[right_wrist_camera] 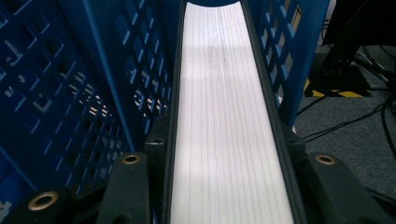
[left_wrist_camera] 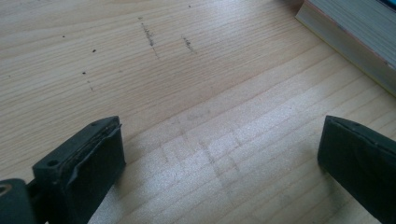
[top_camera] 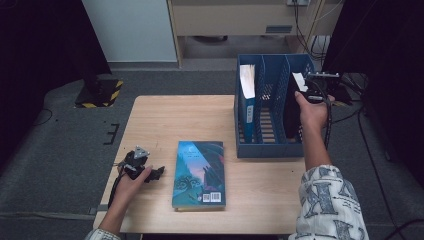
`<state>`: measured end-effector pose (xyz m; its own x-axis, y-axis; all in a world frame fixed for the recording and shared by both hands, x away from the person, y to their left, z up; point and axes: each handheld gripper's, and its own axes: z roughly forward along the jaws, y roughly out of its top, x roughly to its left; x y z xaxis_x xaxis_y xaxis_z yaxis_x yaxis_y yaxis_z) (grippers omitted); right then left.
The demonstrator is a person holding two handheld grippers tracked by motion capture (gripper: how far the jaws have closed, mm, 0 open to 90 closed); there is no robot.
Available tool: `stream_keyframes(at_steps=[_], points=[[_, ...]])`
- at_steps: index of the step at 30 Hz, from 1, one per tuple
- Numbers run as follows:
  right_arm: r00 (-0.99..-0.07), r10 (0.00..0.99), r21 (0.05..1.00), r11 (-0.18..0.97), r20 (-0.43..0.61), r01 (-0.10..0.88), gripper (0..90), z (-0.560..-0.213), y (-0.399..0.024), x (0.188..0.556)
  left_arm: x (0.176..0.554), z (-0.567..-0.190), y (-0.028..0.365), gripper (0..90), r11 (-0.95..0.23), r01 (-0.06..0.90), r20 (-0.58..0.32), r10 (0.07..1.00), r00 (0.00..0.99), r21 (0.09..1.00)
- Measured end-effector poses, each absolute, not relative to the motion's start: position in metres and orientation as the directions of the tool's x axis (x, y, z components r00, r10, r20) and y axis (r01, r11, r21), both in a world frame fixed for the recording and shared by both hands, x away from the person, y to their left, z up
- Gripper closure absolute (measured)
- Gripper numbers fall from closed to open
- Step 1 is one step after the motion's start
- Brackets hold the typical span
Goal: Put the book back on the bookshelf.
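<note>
Gripping a dark-covered book (right_wrist_camera: pixel 229 121) by its covers, the right gripper (right_wrist_camera: pixel 224 154) has its fingers (right_wrist_camera: pixel 156 140) pressed against either side, the white page edges running up between them; in the high view that book (top_camera: pixel 291 112) stands on edge in the rightmost compartment of the blue file rack (top_camera: pixel 250 148), with the right gripper (top_camera: pixel 320 87) and its hand at the rack's right wall; a second book (top_camera: pixel 247 97) stands upright in the rack's leftmost compartment, and the middle compartment lies between the two. The rack sits at the far right of the wooden table (top_camera: pixel 155 120). The left gripper (top_camera: pixel 142 167) rests low near the table's near left edge, just beside a blue illustrated book (top_camera: pixel 200 172) lying flat with its barcode toward the person; in the left gripper view its fingers (left_wrist_camera: pixel 86 161) are spread wide over bare wood (left_wrist_camera: pixel 187 93), pinching nothing, and a corner of the flat book's page block (left_wrist_camera: pixel 350 37) shows at the upper right.
</note>
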<state>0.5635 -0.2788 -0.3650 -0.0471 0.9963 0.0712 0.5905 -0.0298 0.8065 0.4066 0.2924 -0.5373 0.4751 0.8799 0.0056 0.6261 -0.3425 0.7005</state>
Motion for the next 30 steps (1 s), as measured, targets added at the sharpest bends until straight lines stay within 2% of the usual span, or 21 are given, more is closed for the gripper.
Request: stream_keyframes(at_steps=[16, 30], points=[[-0.05, 0.995, 0.793, -0.037, 0.084, 0.609, 53.2, -0.371, -0.274, 0.575, 0.407, -0.537, 0.293, 0.0, -0.345, 0.625, 0.008, 0.879, 0.477, 0.701], [-0.063, 0.997, 0.797, 0.001, 0.047, 0.604, 53.2, -0.371, -0.273, 0.576, 0.407, -0.537, 0.293, 0.0, -0.345, 0.625, 0.007, 0.879, 0.477, 0.7]])
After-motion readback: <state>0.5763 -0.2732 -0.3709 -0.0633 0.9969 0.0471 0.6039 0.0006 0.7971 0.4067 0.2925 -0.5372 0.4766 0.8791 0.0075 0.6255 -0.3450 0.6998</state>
